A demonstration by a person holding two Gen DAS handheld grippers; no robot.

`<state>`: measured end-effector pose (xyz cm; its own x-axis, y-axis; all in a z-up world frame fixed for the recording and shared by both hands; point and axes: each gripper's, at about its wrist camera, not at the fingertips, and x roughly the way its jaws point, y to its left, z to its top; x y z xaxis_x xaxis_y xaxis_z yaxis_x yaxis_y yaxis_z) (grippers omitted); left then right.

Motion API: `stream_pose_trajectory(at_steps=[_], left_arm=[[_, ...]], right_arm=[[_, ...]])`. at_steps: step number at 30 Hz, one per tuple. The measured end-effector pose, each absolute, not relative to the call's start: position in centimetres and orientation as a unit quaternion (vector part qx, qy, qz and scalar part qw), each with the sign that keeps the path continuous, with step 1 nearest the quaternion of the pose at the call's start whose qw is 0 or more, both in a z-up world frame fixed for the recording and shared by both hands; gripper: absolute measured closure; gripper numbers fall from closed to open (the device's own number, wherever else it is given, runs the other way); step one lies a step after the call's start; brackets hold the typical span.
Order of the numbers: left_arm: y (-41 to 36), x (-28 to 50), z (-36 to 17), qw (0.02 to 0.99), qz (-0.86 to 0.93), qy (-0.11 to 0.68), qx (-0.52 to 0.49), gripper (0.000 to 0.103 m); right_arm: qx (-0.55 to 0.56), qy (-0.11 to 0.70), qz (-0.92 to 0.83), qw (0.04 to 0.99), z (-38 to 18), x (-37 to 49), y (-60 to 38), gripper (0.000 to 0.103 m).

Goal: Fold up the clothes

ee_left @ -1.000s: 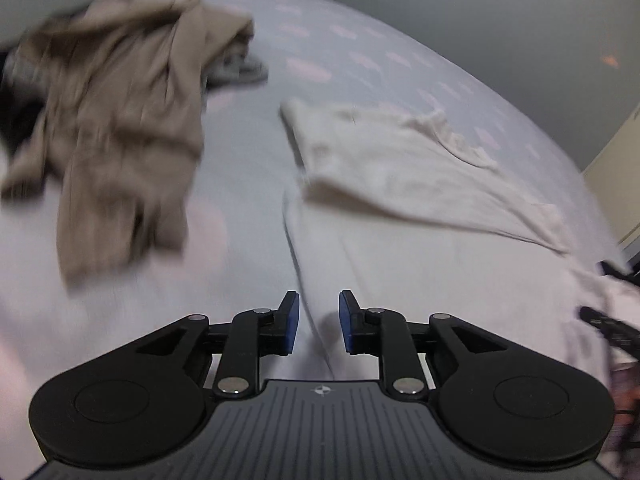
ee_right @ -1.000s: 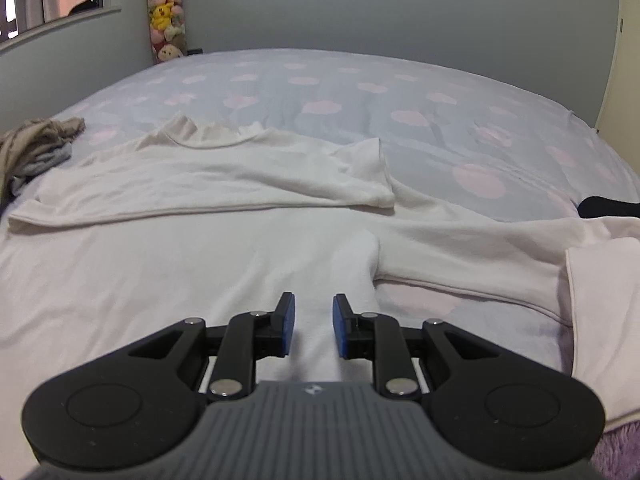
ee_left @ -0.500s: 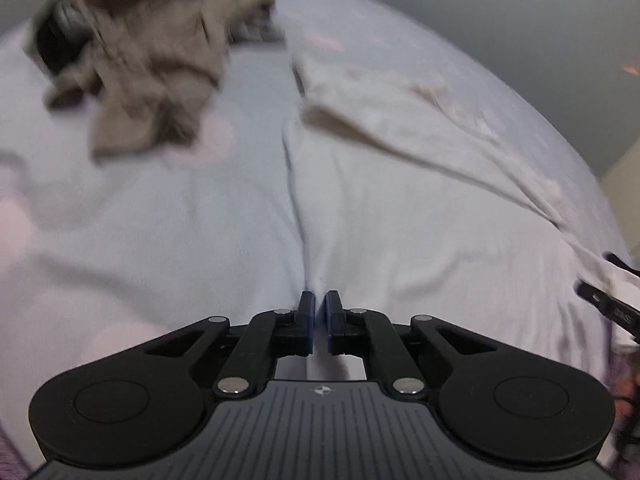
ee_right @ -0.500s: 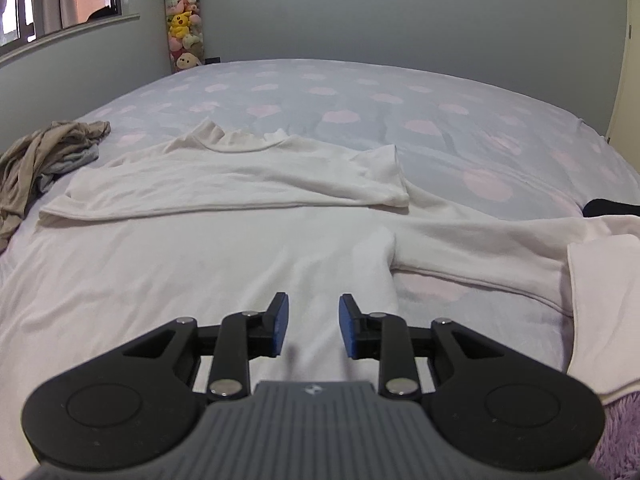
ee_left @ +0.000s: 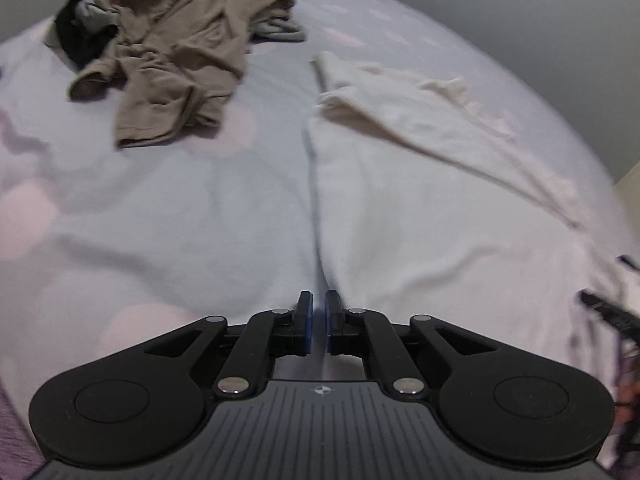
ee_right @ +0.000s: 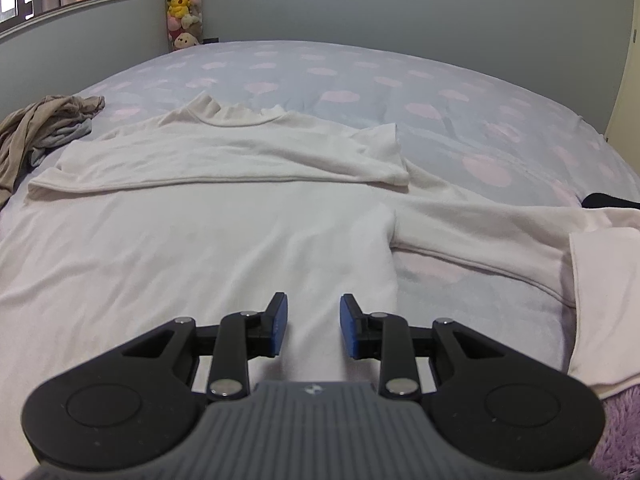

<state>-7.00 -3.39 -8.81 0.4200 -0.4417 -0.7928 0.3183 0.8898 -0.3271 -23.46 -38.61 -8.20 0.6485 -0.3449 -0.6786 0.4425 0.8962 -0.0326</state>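
Note:
A white long-sleeved shirt (ee_right: 200, 240) lies flat on the bed, collar (ee_right: 236, 114) at the far end. One sleeve (ee_right: 224, 160) is folded across the chest; the other sleeve (ee_right: 480, 224) stretches out to the right. My left gripper (ee_left: 319, 300) sits low at the shirt's (ee_left: 420, 200) left side edge. Its jaws are opening, with a narrow gap between the blue pads; the edge runs into that gap and the pads do not press it. My right gripper (ee_right: 313, 300) hovers open over the shirt's lower body, with nothing between its fingers.
A crumpled tan garment (ee_left: 176, 48) with grey and black pieces lies at the far left, also visible from the right wrist (ee_right: 36, 120). The bedsheet (ee_right: 400, 92) is pale with pink dots. Plush toys (ee_right: 182, 4) hang in the corner. A purple fuzzy cover (ee_right: 624, 420) shows at bottom right.
The left gripper slid along the shirt's side edge, away from the tan pile; its jaws went from apart to shut, then to a narrow gap. The right jaws widened slightly.

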Motion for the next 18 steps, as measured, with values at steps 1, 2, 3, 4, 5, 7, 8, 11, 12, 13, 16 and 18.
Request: stream_pose_trajectory(at_steps=[1,2,3,4,5,7,8,11,12,13,16,18], left_arm=[[-3.37,-7.05,-8.73,0.841,-0.227,0.486,-0.068,0.086],[-3.35,-7.11,-8.66,0.842,-0.228,0.483,-0.072,0.085],[-3.35,-7.13,-8.67,0.842,-0.229,0.483,-0.076,0.084],[-3.36,-7.09,-8.79,0.84,-0.229,0.486,-0.078,0.083],[-3.38,-7.06,-8.92,0.838,-0.23,0.489,-0.079,0.083],[-3.62,-7.02,-9.21,0.833,-0.232,0.495,-0.079,0.083],[-3.78,-7.07,-9.31,0.832,-0.235,0.496,-0.076,0.083],[-4.18,-7.22,-9.24,0.833,-0.245,0.492,-0.063,0.084],[-4.27,-7.24,-9.21,0.832,-0.249,0.492,-0.061,0.094],[-4.32,-7.26,-9.21,0.831,-0.253,0.492,-0.061,0.103],[-4.24,-7.41,-9.14,0.831,-0.255,0.49,-0.063,0.103],[-3.82,-7.41,-8.97,0.835,-0.246,0.486,-0.071,0.103]], right_arm=[[0.067,0.36,-0.218,0.905,-8.25,-23.39,-38.55,0.07],[0.065,0.361,-0.218,0.904,-8.29,-23.35,-38.5,0.07],[0.064,0.362,-0.218,0.904,-8.31,-23.31,-38.46,0.069],[0.063,0.363,-0.218,0.904,-8.35,-23.28,-38.44,0.069],[0.062,0.364,-0.218,0.903,-8.39,-23.25,-38.41,0.068],[0.06,0.366,-0.218,0.903,-8.49,-23.19,-38.37,0.068],[0.059,0.367,-0.218,0.902,-8.54,-23.18,-38.35,0.068],[0.057,0.37,-0.218,0.901,-8.67,-23.18,-38.28,0.067],[0.057,0.371,-0.218,0.901,-8.7,-23.19,-38.27,0.067],[0.056,0.372,-0.219,0.9,-8.75,-23.19,-38.26,0.067],[0.056,0.374,-0.22,0.899,-8.89,-23.13,-38.33,0.067],[0.055,0.375,-0.22,0.899,-8.95,-23.04,-38.32,0.067]])
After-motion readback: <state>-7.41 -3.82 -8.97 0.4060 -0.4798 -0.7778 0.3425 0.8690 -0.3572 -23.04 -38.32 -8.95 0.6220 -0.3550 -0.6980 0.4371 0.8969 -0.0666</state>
